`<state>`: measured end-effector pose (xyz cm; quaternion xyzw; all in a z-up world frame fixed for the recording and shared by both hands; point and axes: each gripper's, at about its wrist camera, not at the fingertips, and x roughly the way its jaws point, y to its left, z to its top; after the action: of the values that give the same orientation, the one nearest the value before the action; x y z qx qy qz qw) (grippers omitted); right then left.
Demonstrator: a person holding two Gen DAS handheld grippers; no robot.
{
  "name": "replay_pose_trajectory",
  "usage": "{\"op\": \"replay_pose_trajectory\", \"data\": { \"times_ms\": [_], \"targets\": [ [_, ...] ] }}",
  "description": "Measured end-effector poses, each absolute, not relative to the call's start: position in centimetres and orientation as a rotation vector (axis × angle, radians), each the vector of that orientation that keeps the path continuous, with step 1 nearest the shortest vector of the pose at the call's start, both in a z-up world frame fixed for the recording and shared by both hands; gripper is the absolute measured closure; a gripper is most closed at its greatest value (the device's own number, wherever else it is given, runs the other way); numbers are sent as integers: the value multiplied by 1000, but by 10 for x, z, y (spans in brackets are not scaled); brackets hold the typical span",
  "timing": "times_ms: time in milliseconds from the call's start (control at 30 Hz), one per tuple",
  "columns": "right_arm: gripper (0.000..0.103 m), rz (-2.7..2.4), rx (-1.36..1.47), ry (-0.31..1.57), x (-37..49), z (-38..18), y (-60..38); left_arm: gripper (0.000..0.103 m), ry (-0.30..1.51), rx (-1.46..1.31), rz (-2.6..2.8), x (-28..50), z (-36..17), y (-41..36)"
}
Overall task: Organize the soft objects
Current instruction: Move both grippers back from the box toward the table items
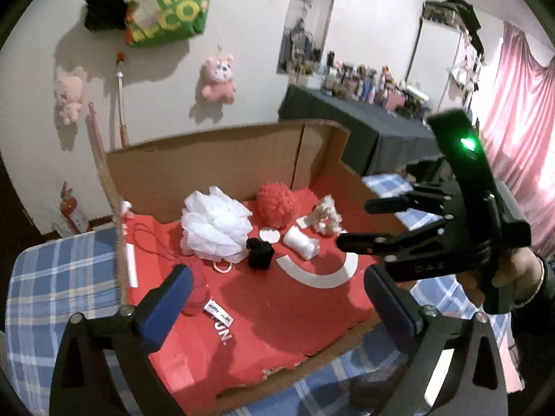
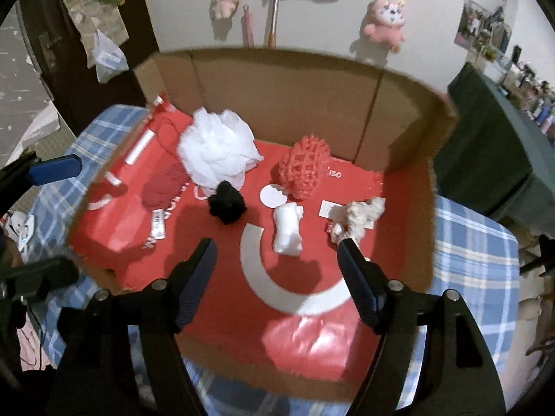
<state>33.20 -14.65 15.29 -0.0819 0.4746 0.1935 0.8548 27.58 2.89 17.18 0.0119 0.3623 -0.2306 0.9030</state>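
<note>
Both grippers, left gripper (image 1: 274, 294) and right gripper (image 2: 277, 277), were held released above the red mat (image 2: 225, 312); soft objects lay clustered at its far side. Between picks, the near white roll (image 2: 287, 230) would be approached next.

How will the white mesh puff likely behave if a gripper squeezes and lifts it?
The white puff is gathered ruffled netting, so it probably squashes easily and weighs little. Its loose folds may snag on the pads. It looks unlikely to roll.

White mesh puff (image 2: 216, 150); red spiky ball (image 2: 305, 168); black pompom (image 2: 226, 201); blue-white plaid cloth (image 2: 475, 242); red mat (image 2: 215, 277).
</note>
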Motion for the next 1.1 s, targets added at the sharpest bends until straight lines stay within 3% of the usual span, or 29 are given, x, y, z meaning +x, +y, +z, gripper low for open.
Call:
{"op": "replay_pose_trajectory", "data": {
  "times_ms": [333, 567, 1100],
  "targets": [
    [17, 366, -130, 776, 237, 228, -180, 0, 544, -30, -406, 193, 210, 39],
    [15, 346, -127, 609, 159, 258, -193, 0, 376, 14, -366, 127, 219, 29],
    [9, 253, -93, 378, 35, 246, -207, 0, 241, -41, -323, 29, 194, 17]
  ]
}}
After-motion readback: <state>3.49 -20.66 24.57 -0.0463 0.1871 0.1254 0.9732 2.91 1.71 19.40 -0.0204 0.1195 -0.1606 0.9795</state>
